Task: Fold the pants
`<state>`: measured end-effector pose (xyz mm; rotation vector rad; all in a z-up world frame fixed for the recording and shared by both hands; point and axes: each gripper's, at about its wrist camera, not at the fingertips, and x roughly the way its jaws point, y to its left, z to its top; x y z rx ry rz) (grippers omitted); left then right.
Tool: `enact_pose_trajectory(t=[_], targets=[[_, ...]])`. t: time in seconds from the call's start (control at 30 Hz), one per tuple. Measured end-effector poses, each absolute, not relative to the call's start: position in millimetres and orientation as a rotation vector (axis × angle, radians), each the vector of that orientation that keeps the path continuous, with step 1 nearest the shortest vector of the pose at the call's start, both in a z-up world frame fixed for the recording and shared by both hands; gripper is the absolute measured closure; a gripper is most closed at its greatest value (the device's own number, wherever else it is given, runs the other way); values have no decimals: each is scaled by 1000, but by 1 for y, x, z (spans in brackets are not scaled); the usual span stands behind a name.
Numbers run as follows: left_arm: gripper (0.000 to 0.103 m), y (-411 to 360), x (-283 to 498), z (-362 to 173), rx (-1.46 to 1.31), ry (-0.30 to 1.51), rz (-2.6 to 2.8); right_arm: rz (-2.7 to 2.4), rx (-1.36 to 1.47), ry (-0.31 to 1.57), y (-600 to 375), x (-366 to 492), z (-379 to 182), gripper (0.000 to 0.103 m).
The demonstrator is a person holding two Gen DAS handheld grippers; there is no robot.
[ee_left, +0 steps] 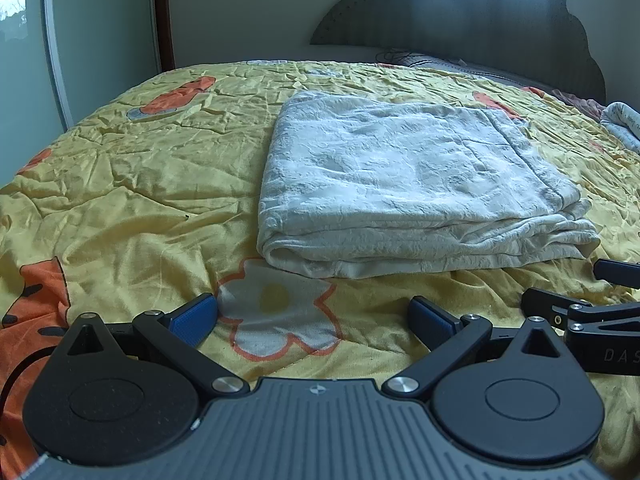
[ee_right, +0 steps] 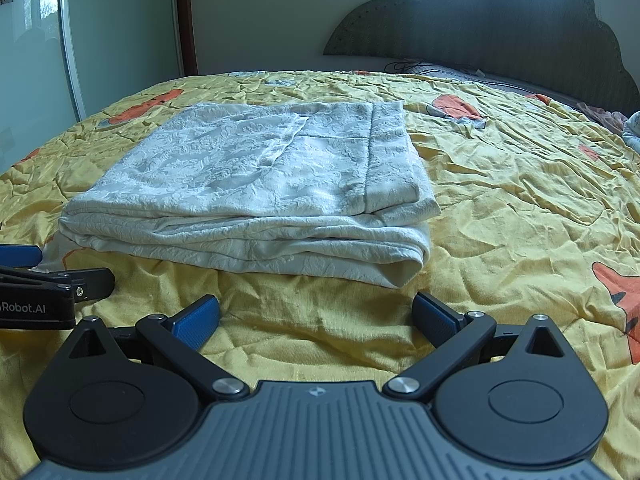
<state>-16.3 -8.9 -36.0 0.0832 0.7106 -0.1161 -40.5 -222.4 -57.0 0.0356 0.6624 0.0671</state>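
Observation:
The cream-white pants lie folded into a thick rectangle on the yellow bedspread. They also show in the right wrist view. My left gripper is open and empty, just in front of the near folded edge. My right gripper is open and empty too, in front of the pants' near right corner. Each gripper shows in the other's view, the right one at the lower right, the left one at the lower left.
A dark scalloped headboard stands at the back right. A pale patterned cloth lies at the bed's right edge. A mirrored sliding door is on the left wall. The bedspread has orange cartoon prints.

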Motion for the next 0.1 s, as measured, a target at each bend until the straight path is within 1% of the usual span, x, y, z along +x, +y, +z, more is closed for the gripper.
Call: enact_pose_trajectory(t=[0.1], targets=[[0, -8, -17, -36, 80, 710, -119, 67, 36, 662, -222, -40, -57, 0]])
